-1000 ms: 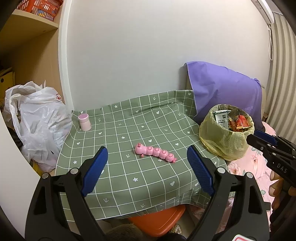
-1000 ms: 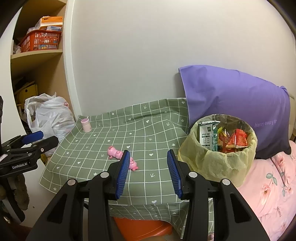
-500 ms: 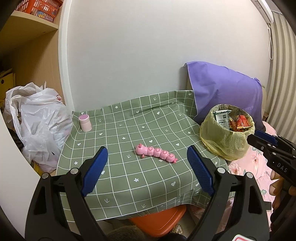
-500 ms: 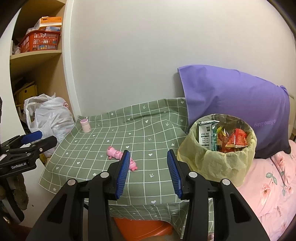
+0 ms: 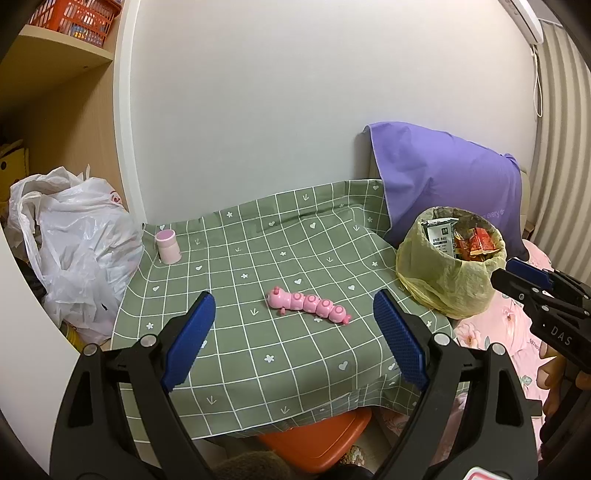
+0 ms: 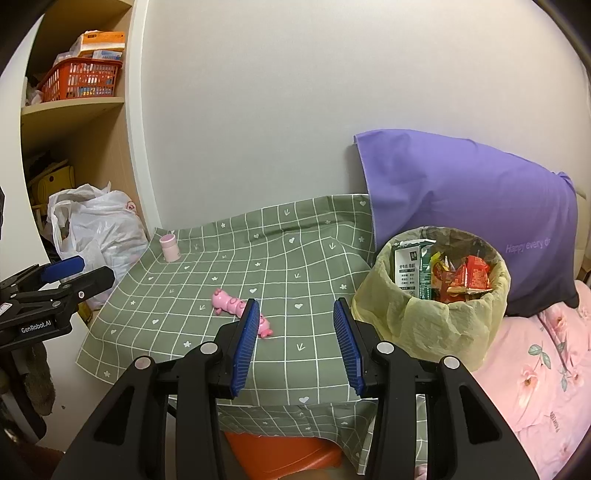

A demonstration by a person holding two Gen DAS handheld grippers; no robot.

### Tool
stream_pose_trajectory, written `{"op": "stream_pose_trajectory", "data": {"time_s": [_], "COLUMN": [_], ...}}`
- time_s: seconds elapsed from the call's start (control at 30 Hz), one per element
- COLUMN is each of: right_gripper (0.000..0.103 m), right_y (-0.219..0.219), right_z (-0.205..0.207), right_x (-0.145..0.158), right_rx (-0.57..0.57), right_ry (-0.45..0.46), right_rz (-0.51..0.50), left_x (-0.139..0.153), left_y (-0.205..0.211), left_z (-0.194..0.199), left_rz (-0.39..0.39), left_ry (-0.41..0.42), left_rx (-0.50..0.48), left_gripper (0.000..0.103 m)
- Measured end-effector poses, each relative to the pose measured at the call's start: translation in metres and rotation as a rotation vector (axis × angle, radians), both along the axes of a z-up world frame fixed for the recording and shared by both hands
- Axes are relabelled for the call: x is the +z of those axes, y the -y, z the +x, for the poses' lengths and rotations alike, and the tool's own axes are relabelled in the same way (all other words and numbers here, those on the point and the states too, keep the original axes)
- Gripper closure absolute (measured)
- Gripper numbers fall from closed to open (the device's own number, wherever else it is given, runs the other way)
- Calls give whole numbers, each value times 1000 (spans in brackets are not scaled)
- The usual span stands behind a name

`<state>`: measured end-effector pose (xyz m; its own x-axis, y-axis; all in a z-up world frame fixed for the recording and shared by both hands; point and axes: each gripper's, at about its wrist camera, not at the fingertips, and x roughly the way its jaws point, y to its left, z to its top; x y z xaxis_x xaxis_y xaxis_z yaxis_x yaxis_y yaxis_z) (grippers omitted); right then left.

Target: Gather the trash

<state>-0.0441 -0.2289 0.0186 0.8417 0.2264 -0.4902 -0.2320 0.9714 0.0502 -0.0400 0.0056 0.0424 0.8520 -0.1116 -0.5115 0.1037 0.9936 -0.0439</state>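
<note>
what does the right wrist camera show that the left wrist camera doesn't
Only the right wrist view shows the boxes above the red basket and the left gripper from the side. Only the left wrist view shows the air conditioner, the curtain and the right gripper. Both show the pink toy, pink cup, lined bin of wrappers, purple pillow and white bag.

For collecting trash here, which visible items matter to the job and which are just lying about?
Job: bin lined with a yellow bag, wrappers inside it; both grippers open, holding nothing.
Lying about: pink toy, pink cup, white bag, purple pillow, red basket.
</note>
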Motion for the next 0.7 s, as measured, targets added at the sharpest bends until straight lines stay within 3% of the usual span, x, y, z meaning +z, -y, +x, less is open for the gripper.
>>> {"op": "stream_pose_trajectory", "data": {"time_s": [0.7], "right_gripper": [63], "right_y": [-7], "right_z": [3], "right_x": [1], "right_rx": [-1], "right_ry": [1], "right_rz": [-6], "left_x": [-2], "left_y": [-5], "left_z": [3], "left_rz": [-1], "left_ry": [8], "left_rx": [-3], "left_gripper": [20]}}
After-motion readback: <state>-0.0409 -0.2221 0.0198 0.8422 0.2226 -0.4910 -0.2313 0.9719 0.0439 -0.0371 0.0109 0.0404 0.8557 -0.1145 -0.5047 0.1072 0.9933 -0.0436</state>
